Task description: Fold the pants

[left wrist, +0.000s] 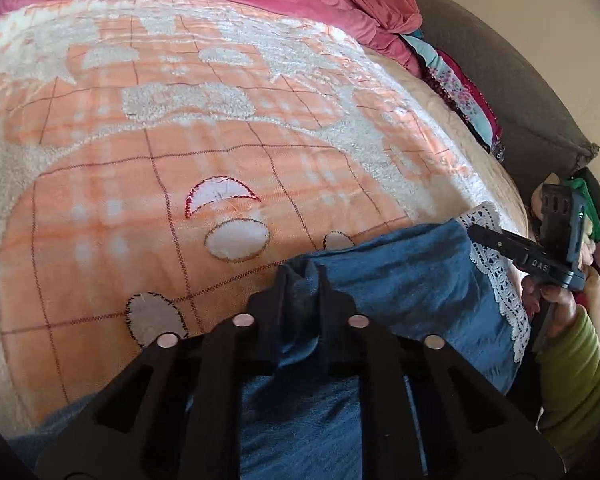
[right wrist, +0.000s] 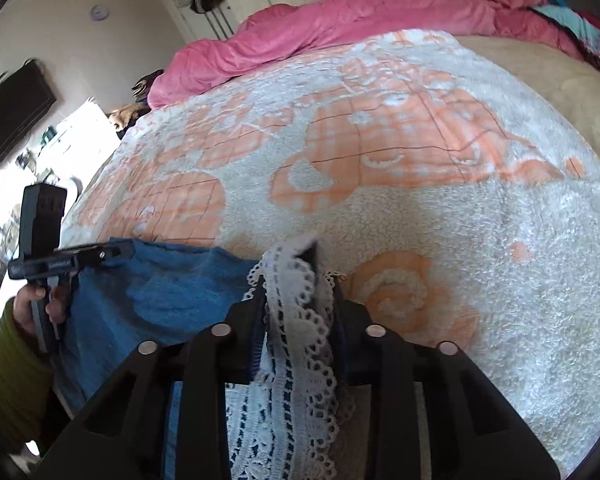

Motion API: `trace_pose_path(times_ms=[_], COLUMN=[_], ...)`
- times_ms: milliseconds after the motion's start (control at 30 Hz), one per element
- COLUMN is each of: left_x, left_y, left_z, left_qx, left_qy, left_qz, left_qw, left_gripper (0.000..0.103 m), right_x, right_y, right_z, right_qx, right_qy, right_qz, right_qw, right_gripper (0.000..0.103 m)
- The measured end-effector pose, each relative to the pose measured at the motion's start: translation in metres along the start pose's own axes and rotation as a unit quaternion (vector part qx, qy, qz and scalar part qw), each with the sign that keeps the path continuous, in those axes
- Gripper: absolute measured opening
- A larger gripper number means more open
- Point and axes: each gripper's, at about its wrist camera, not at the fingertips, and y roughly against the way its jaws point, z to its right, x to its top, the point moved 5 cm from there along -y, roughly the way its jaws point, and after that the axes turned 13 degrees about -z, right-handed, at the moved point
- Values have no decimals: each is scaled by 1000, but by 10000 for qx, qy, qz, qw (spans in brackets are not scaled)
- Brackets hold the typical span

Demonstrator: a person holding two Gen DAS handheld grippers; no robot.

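The pants [left wrist: 400, 280] lie at the near edge of the bed [left wrist: 60, 200], on an orange-and-white fleece blanket [left wrist: 220, 140]. In the left wrist view they fill the 5 to 6 o'clock sector; in the right wrist view they sit at 7 to 8 o'clock.

Left hand-held gripper [left wrist: 303, 276]: jaws closed tight on a fold of the blue fabric at the edge nearest 12 o'clock.

Right hand-held gripper [right wrist: 296, 276]: jaws drawn in on the white lace trim [right wrist: 296, 320], which bunches up between them. From the left wrist view it enters at 3 o'clock, carried by a hand [left wrist: 548, 300] in a green sleeve [left wrist: 576, 380].

Handling: the blue cloth appears light, soft and limp; it sags and creases between the two grips and will not hold a shape unsupported. The lace looks open-worked and delicate, likely to snag or stretch if pulled hard. Recommended hold: solid cloth just inside the trim, with both grips on one edge and even tension between them.

Limits of view: the waistband, the second leg and the full outline of the pants are cut off below both gripper bodies. How many layers each grip holds cannot be determined. A pink duvet [right wrist: 340, 28] crosses 12 o'clock; the clothes beyond it are too small to identify.
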Motion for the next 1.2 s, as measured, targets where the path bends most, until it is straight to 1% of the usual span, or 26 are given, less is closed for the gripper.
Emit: trace_pose_path(times_ms=[100,167,200,233,267,333,367,400,433,467,500,567,600,667,700,733,800,867,900,933,1000,1033,1100,1200], left_x=[6,11,15,15,17,16,15,15,15,16,16,17,16,15,16,12,7,-1,-6,-13,-28,-35,-54,-87], left_y=[11,20,23,23,20,5,1,-7,-7,-7,-6,-4,-2,7,13,18,34,49,55,62,72,76,86,98], left_z=[1,3,6,7,8,5,2,-2,-5,-6,-9,-12,-13,-15,-15,-15,-15,-12,-10,-7,0,3,9,8], left_qx=[35,148,285,390,595,797,848,989,1000,986,975,883,868,994,1066,1109,1217,1160,1142,1178,1373,1458,1590,1645], left_qy=[36,-49,-145,-219,-300,-327,-289,-214,-194,-163,-119,-61,-39,81,101,103,182,256,264,253,195,146,106,291], left_qz=[292,541,660,683,697,557,501,425,422,443,460,475,501,599,640,663,751,839,879,921,919,903,1009,1108], left_qw=[9996,9984,9973,9967,9953,9947,9947,9940,9939,9940,9941,9949,9950,9932,9922,9916,9896,9894,9892,9884,9861,9851,9820,9797], left_gripper=[2,1,1,1,1,2,2,5,6,7,10,11,15,33,48,49,49,52,57,63,69,70,72,73], right_x=[0,6,9,15,20,27,27,26,25,24,23,23,21,17,13,9,-10,-29,-39,-52,-73,-85,-102,-112], right_y=[8,15,17,19,18,6,-6,-14,-22,-24,-23,-20,-17,2,16,26,53,69,73,78,82,83,83,80], right_z=[-7,-9,-10,-12,-12,-6,-2,1,4,5,6,8,9,11,11,10,9,5,4,2,-1,-1,-1,0], right_qx=[-183,-325,-340,-445,-565,-775,-1020,-1135,-1175,-1161,-1152,-1090,-1021,-946,-846,-746,-376,-165,-131,-118,-122,-52,55,72], right_qy=[185,222,252,371,467,450,481,530,522,493,479,370,300,64,-48,-150,-467,-642,-662,-685,-787,-867,-978,-1076], right_qz=[141,177,189,245,261,76,-115,-249,-292,-274,-240,-183,-149,84,253,362,592,650,650,628,547,489,378,239], right_qw=[9996,9991,9989,9980,9970,9960,9936,9918,9913,9916,9919,9932,9942,9955,9961,9964,9964,9957,9956,9956,9953,9950,9945,9939], right_gripper=[21,20,20,20,20,21,20,21,21,22,23,24,32,38,39,39,45,47,47,47,47,47,47,47])
